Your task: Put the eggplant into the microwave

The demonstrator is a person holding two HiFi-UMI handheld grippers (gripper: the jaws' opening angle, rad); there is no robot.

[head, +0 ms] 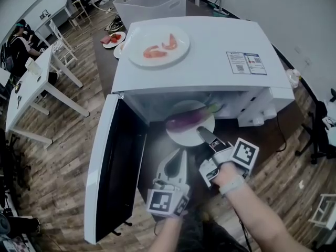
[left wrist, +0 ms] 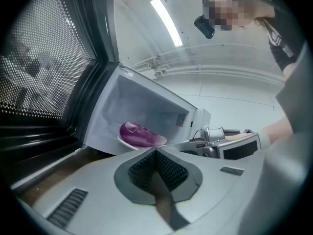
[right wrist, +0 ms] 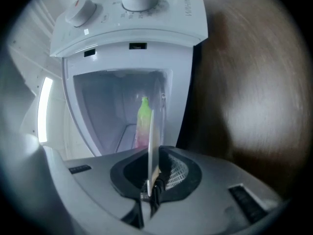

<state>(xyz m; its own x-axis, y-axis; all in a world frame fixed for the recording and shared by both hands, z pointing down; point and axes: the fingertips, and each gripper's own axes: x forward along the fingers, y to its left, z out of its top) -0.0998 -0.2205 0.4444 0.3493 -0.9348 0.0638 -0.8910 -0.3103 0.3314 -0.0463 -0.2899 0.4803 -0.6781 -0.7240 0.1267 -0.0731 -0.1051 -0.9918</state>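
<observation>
A purple eggplant [head: 190, 118] with a green stem lies on a white plate [head: 178, 136] at the mouth of the open white microwave [head: 210, 56]. My right gripper [head: 202, 133] is shut on the plate's near rim; in the right gripper view the plate [right wrist: 150, 136] stands edge-on between the jaws, with the eggplant's stem [right wrist: 144, 110] behind it. My left gripper [head: 182, 153] hangs just below the plate, shut and empty. The left gripper view shows the eggplant [left wrist: 139, 134] on the plate [left wrist: 125, 142] inside the opening, beyond my left gripper [left wrist: 155, 151].
The microwave door [head: 113, 167] is swung wide open to the left. A plate of shrimp [head: 158, 47] rests on the microwave's top. Behind stand a white bin [head: 149, 4] and a small food plate [head: 113, 38]. White tables [head: 37, 83] stand at the left.
</observation>
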